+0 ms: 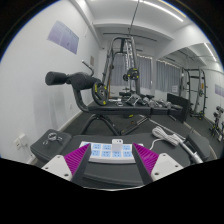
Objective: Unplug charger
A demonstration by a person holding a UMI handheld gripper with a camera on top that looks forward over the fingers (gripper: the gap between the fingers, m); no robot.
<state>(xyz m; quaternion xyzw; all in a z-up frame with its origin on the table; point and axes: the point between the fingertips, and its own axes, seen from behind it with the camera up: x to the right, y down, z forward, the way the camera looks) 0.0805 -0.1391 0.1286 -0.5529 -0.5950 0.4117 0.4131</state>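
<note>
The claw (110,163) is hovering with its fingers (72,160) spread apart, and a white power strip (109,151) is lying between them, gaps either side. A cable (165,133) is trailing off to the right. Beyond them a weight machine (118,70) is standing (a padded arm (68,78) reaching left), benches (185,105) sitting farther right.

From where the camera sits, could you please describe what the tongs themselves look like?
The tongs have two fingers, each bearing a magenta pad on its inner face, the pads shaped like angular wedges with a faint ribbed texture. Their outer edges look dark. A pale plate with small bluish square markings sits between the fingers. No cable on the tongs, sleeve or hand shows in this view.
</note>
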